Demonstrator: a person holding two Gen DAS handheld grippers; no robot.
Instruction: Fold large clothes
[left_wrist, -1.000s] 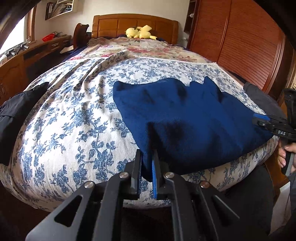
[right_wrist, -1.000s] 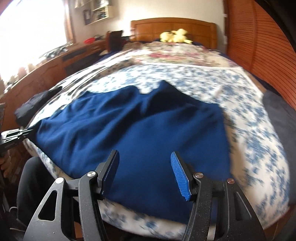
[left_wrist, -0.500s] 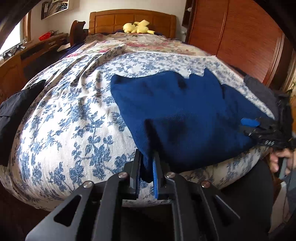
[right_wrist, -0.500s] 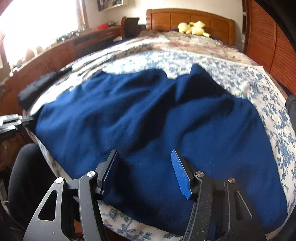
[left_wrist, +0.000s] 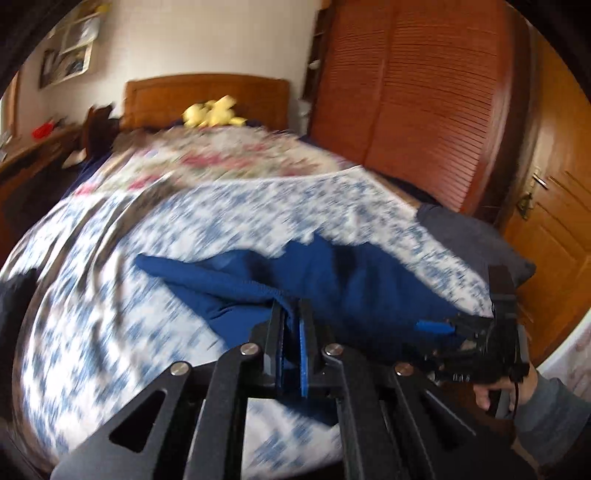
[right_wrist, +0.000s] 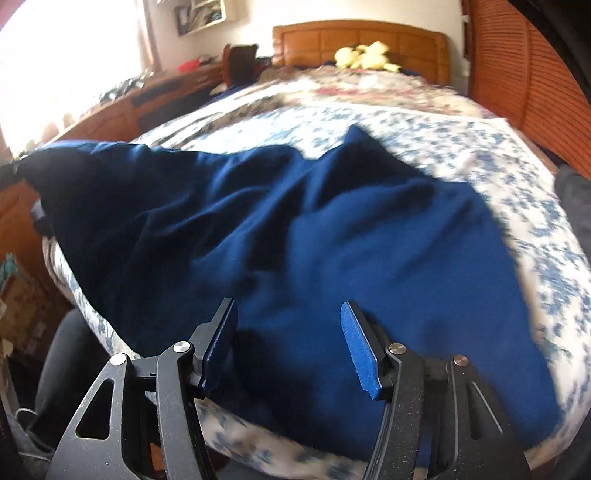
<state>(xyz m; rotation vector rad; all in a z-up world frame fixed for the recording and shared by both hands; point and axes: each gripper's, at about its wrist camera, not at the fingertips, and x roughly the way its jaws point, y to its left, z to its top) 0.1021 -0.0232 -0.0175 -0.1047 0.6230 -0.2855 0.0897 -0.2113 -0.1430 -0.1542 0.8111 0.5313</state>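
Note:
A large navy blue garment (right_wrist: 332, 236) lies spread on the floral bedspread (right_wrist: 517, 177). My left gripper (left_wrist: 291, 339) is shut on the garment's near left corner (left_wrist: 258, 291) and holds it lifted above the bed, so that side is raised and folded over. My right gripper (right_wrist: 290, 343) is open, its blue pads either side of the garment's near edge, over the cloth. It also shows at the right of the left wrist view (left_wrist: 436, 326), low over the garment's right end.
The bed's wooden headboard (right_wrist: 362, 40) and a yellow plush toy (right_wrist: 364, 55) are at the far end. A wooden wardrobe (left_wrist: 424, 110) stands to the right, a long wooden dresser (right_wrist: 140, 103) to the left. A dark cushion (left_wrist: 472, 240) lies at the bed's right edge.
My left gripper has lifted the blue garment's corner up and rightward, raising that side off the bed. My right gripper has stayed open and moved further in over the garment.

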